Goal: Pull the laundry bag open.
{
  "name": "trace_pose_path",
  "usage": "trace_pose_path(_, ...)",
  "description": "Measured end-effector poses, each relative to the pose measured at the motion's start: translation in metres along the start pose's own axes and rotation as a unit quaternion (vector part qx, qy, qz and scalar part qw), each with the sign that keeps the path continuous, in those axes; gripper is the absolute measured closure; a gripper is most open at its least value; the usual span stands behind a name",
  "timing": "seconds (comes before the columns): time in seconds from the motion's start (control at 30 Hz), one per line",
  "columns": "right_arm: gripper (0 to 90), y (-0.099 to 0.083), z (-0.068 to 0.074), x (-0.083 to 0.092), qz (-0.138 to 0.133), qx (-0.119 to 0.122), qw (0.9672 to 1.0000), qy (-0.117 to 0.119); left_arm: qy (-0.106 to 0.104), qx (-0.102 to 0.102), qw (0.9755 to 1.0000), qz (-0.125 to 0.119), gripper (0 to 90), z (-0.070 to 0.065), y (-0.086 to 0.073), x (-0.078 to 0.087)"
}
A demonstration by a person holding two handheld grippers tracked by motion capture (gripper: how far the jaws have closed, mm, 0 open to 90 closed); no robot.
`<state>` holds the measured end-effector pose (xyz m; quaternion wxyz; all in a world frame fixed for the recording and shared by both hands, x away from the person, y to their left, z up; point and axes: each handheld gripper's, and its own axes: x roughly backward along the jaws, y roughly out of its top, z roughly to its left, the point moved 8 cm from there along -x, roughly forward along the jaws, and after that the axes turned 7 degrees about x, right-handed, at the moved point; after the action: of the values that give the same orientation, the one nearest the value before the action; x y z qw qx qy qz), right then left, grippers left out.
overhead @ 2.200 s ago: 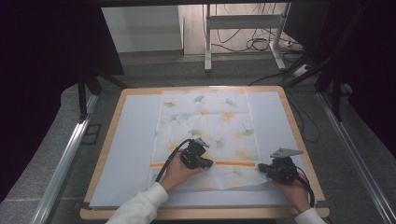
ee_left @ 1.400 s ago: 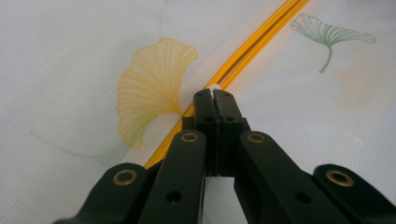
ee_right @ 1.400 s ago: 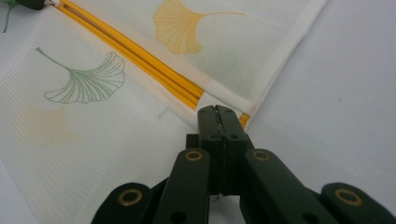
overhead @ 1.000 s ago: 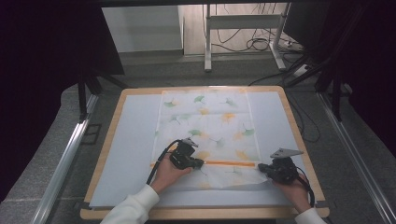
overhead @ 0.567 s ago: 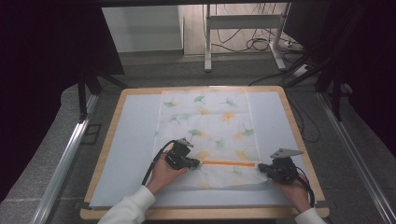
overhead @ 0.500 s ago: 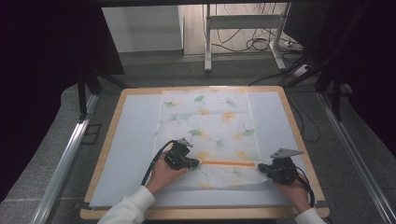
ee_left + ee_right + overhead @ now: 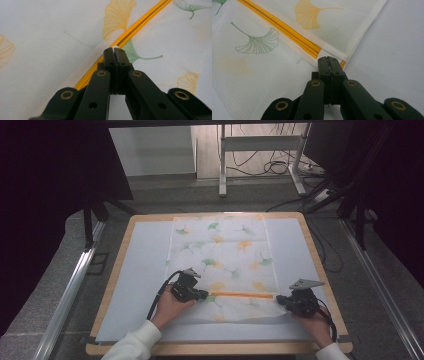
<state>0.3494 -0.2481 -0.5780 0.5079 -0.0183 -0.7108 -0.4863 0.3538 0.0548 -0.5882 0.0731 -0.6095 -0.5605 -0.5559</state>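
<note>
White tabletop (image 7: 140, 270), ginkgo-print mesh bag (image 7: 225, 250), claws on its orange zipper (image 7: 242, 295)

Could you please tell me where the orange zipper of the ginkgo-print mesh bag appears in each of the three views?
High view: orange zipper runs level between the two claws, low on the bag.
Left gripper view: zipper slants from the claw tips to the upper right.
Right gripper view: zipper runs from upper left down to the claw tips.
Shared landmark: the zipper itself.

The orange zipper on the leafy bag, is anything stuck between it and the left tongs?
Nothing visible. The left tongs are shut on the zipper's small white pull, right on the orange zipper of the leaf-print bag.
</note>
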Motion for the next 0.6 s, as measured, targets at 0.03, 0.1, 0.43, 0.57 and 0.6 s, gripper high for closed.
trace_pose_path(0.03,89.6,0.0,0.0,0.0,0.0,0.0,1.0,0.0,0.0,0.001,1.0,-0.001,90.0,0.001,0.0,0.001)
trace_pose_path(0.1,89.6,0.0,0.0,0.0,0.0,0.0,1.0,0.0,0.001,0.003,1.0,-0.002,90.0,0.003,-0.002,0.003)
trace_pose_path(0.43,89.6,0.0,0.0,0.0,0.0,-0.001,1.0,0.0,0.002,0.013,0.9999,-0.006,90.0,0.011,-0.009,0.01)
trace_pose_path(0.57,89.6,0.0,0.0,0.0,0.0,-0.001,1.0,0.0,0.004,0.017,0.9998,-0.008,90.0,0.015,-0.011,0.013)
trace_pose_path(0.6,89.6,0.0,0.0,0.0,-0.002,-0.001,1.0,-0.001,0.004,0.018,0.9998,-0.008,90.0,0.016,-0.012,0.015)
